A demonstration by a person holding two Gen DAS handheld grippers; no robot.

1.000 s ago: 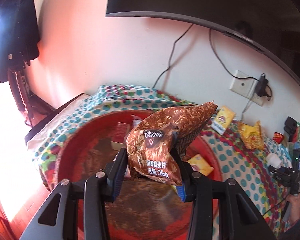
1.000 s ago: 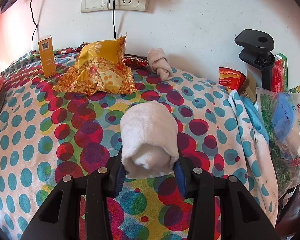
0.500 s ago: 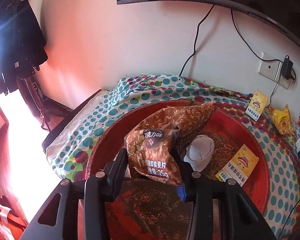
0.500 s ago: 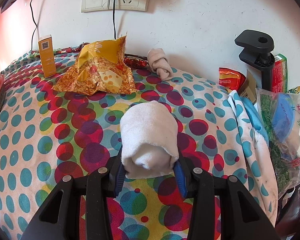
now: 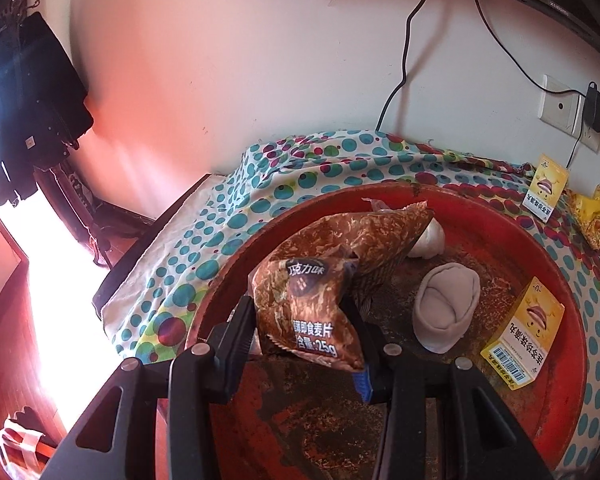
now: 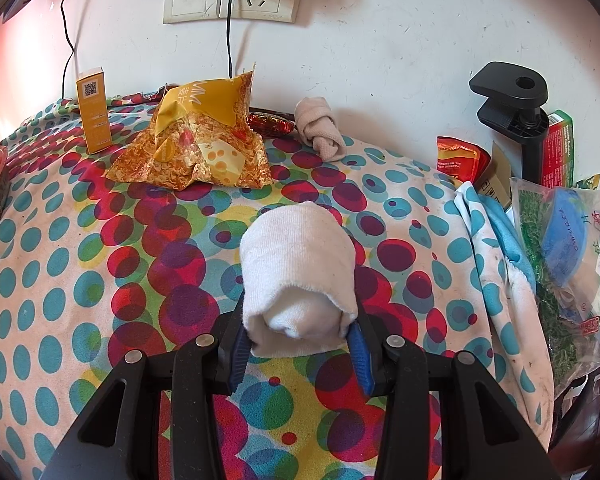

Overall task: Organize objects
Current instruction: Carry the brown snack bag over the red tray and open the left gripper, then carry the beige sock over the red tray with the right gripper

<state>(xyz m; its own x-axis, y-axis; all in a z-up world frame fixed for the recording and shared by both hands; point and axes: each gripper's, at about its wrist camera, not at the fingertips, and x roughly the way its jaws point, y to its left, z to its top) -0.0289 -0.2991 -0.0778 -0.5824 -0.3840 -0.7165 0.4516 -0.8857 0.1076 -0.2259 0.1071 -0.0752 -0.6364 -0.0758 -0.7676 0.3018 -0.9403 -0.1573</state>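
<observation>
Brown snack packet (image 5: 312, 300) clamped in left hand-held gripper (image 5: 306, 334); rolled white sock (image 6: 298, 276) in right hand-held gripper (image 6: 298, 336)

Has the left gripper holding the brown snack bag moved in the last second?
Yes. The left gripper with the brown snack bag moved leftward over the red basin; the wall socket slid right.

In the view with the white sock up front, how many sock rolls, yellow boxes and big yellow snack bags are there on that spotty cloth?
Sock rolls: 2, the white sock roll held in the jaws and the beige sock roll by the wall
Yellow boxes: 1, the yellow box
Big yellow snack bags: 1, the yellow snack bag
Total: 4
</observation>
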